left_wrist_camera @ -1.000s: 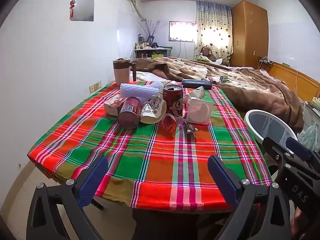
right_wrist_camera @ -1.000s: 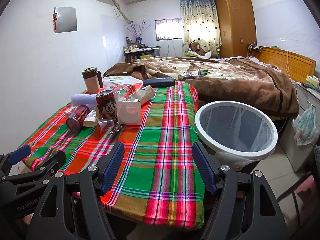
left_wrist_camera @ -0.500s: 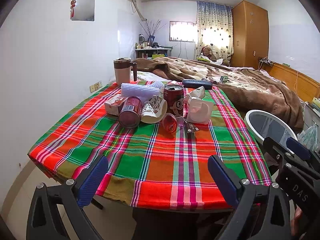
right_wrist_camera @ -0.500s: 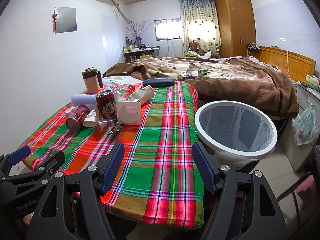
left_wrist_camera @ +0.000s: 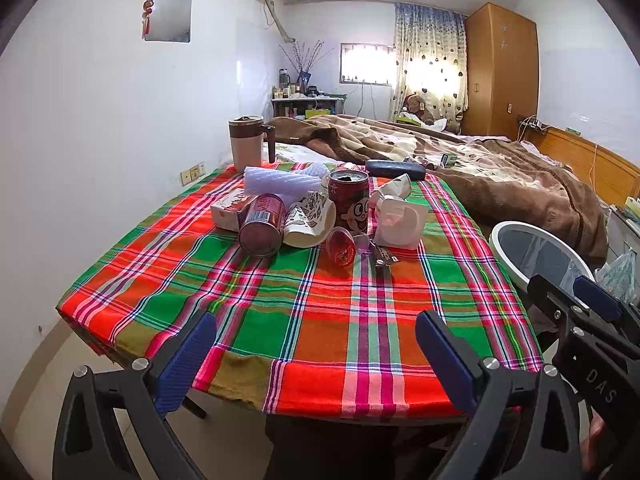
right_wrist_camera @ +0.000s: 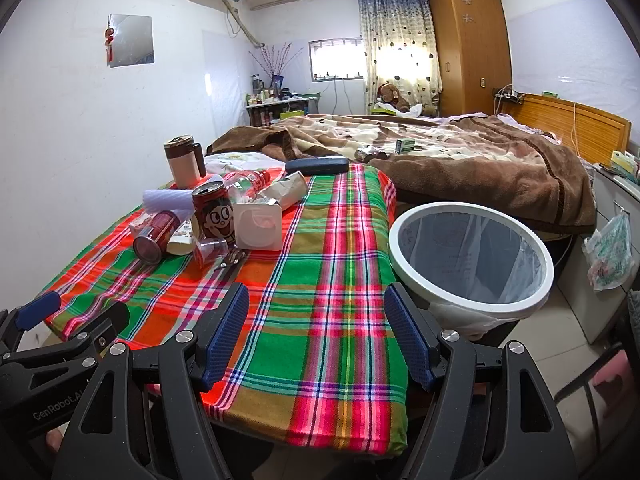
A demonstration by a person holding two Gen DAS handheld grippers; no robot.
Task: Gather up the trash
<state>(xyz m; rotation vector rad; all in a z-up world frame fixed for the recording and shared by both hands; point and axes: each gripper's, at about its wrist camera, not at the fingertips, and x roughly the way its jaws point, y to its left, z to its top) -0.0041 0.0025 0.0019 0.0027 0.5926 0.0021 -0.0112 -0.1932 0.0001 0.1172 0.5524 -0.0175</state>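
Note:
A heap of trash lies on the far part of the plaid tablecloth [left_wrist_camera: 304,304]: an upright red can with a cartoon face [left_wrist_camera: 349,205] [right_wrist_camera: 214,210], a red can on its side [left_wrist_camera: 262,226] [right_wrist_camera: 156,234], a crushed paper cup [left_wrist_camera: 310,220], a white plastic container [left_wrist_camera: 400,222] [right_wrist_camera: 258,226], a small clear cup [left_wrist_camera: 340,246] and a white corrugated sheet [left_wrist_camera: 280,180]. A white-rimmed bin with a bag liner [right_wrist_camera: 472,256] [left_wrist_camera: 540,252] stands right of the table. My left gripper [left_wrist_camera: 316,360] and right gripper [right_wrist_camera: 318,334] hang open and empty over the near edge.
A brown-lidded mug [left_wrist_camera: 248,144] and a dark glasses case [left_wrist_camera: 396,169] sit at the table's far end, against a bed with a brown blanket [right_wrist_camera: 460,160]. A white wall runs along the left. A plastic bag [right_wrist_camera: 610,252] hangs at the right.

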